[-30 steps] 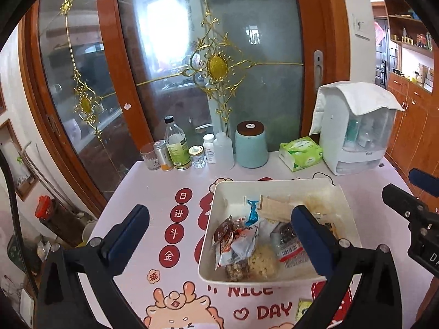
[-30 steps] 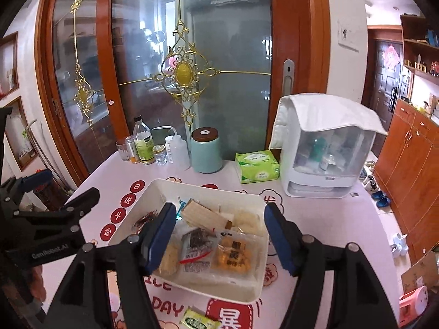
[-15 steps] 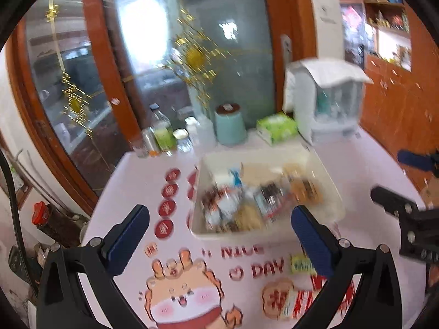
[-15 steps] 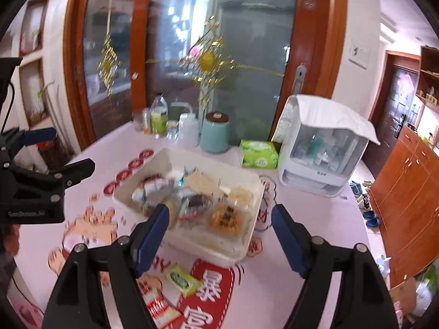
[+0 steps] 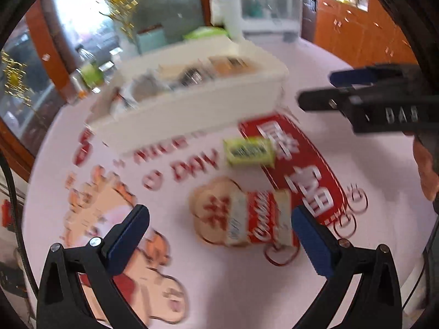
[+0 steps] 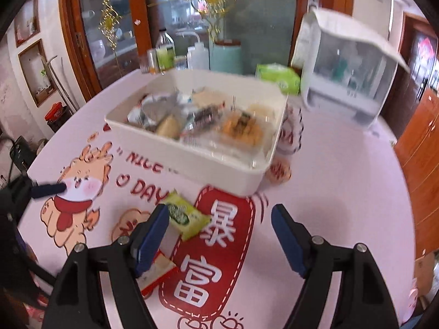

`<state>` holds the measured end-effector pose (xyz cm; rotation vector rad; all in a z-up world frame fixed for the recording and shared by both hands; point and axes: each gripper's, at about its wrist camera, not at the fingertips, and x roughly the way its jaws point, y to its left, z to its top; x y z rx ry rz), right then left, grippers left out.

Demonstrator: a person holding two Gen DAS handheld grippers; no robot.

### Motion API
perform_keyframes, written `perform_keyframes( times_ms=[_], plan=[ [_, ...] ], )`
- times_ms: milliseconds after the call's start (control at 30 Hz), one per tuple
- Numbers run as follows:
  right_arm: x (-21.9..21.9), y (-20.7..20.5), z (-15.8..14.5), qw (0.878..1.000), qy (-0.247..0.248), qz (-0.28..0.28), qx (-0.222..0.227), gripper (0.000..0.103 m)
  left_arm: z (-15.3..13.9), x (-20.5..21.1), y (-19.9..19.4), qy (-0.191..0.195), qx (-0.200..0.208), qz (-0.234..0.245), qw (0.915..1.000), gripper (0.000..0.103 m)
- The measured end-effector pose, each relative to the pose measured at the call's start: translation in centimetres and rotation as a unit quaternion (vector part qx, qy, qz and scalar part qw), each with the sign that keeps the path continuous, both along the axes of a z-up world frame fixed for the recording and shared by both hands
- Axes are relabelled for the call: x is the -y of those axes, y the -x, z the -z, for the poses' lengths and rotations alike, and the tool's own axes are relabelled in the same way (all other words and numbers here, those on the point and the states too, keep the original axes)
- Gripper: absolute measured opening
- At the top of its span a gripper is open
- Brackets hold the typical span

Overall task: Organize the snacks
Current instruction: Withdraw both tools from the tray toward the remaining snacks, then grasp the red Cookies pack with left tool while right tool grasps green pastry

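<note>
A: Left wrist view first: what does the left gripper (image 5: 218,235) have?

B: Nothing. Its blue-padded jaws stand wide apart above the pink cartoon-printed table (image 5: 225,282), empty. A red-and-white flat snack packet (image 5: 263,219) lies on the table just ahead of them, near the right-hand pad, and whether that pad touches it is lost in the blur.

A: And the small one?

B: The yellow-green wrapped snack (image 5: 249,152) lies flat further in, between the red packet and the white rectangular plastic bin (image 5: 192,112), just short of the bin's near wall. The bin is heaped with mixed wrapped snacks, too blurred to name.

A: Right wrist view?

B: The right gripper (image 6: 219,240) is also spread wide and holds nothing; its jaws have just been opening, with only the table's red printed panel between them. The yellow-green snack (image 6: 186,216) sits just beside its left pad, slightly inside the gap. The red-and-white packet (image 6: 156,271) is partly hidden under that same finger.

A: What stands at the far edge?

B: A mint-green round canister (image 6: 226,56), a green tissue pack (image 6: 278,75), and a white-and-clear plastic cabinet (image 6: 348,68) toward the far right. The left gripper (image 6: 48,189) shows at the left edge.
</note>
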<state>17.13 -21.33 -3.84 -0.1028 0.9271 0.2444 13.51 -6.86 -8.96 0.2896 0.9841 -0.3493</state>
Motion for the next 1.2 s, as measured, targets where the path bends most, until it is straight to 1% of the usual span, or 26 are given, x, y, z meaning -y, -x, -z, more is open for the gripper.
perform_keyframes(
  times_ms=[100,167,300,367,433,467,567,667,733,767,800,833,900,1000,1100,1133,1167,1200],
  plan=[
    [0.3,0.1,2.1,1.0,-0.011,0.003,-0.018,0.078,2.4,0.8,0.3,0.009,-0.02,-0.003,0.9998,0.103],
    [0.5,0.1,3.4,1.0,-0.015,0.001,-0.026,0.078,3.7,1.1,0.0,0.018,-0.034,-0.014,0.9992,0.103],
    [0.5,0.1,4.6,0.999,-0.025,-0.005,-0.032,0.078,5.7,1.2,-0.7,0.029,-0.057,-0.037,0.9973,0.103],
    [0.4,-0.2,5.0,0.999,-0.03,-0.011,-0.033,0.078,6.6,1.0,-1.1,0.031,-0.062,-0.059,0.9959,0.103],
    [-0.1,-0.6,5.4,0.999,-0.031,-0.02,-0.032,0.078,7.1,0.6,-1.4,0.047,-0.067,-0.073,0.9939,0.103],
    [-0.3,-0.8,5.6,0.999,-0.03,-0.025,-0.032,0.078,7.0,0.4,-1.4,0.054,-0.059,-0.084,0.9932,0.103],
    [-1.3,-1.5,6.3,0.998,-0.02,-0.044,-0.032,0.078,7.2,0.1,-1.4,0.05,-0.047,-0.102,0.9925,0.101],
    [-2.5,-2.1,7.0,0.997,-0.007,-0.065,-0.03,0.078,7.1,-0.3,-1.3,0.046,-0.034,-0.108,0.9926,0.092],
    [-3.3,-2.4,7.3,0.996,-0.001,-0.081,-0.029,0.078,6.9,-0.7,-1.2,0.042,-0.028,-0.108,0.9928,0.081],
    [-3.8,-2.6,7.5,0.995,0.002,-0.091,-0.028,0.078,6.7,-1.0,-1.2,0.044,-0.029,-0.109,0.9926,0.079],
    [-4.2,-2.7,7.7,0.995,0.006,-0.1,-0.029,0.078,6.7,-1.5,-1.5,0.048,-0.03,-0.111,0.9922,0.073],
    [-4.7,-2.9,7.8,0.993,0.011,-0.11,-0.029,0.078,6.6,-1.9,-1.5,0.05,-0.031,-0.114,0.9917,0.07],
    [-5.6,-3.2,8.2,0.991,0.025,-0.125,-0.03,0.078,6.5,-2.8,-1.5,0.05,-0.033,-0.127,0.9901,0.069],
    [-6.7,-3.4,8.9,0.988,0.038,-0.143,-0.036,0.078,6.2,-4.2,-1.6,0.063,-0.035,-0.133,0.9885,0.059],
    [-7.1,-3.5,9.9,0.986,0.043,-0.153,-0.051,0.077,6.2,-5.3,-1.7,0.08,-0.039,-0.135,0.9869,0.053],
    [-7.1,-3.4,10.2,0.986,0.045,-0.154,-0.052,0.071,6.2,-5.5,-1.7,0.083,-0.039,-0.135,0.9866,0.051],
    [-7.1,-3.4,10.3,0.985,0.042,-0.159,-0.057,0.067,6.2,-5.6,-1.8,0.085,-0.039,-0.135,0.9864,0.05],
    [-7.0,-3.3,10.3,0.985,0.029,-0.161,-0.059,0.056,6.2,-5.6,-1.8,0.088,-0.039,-0.135,0.986,0.049]
  ],
)
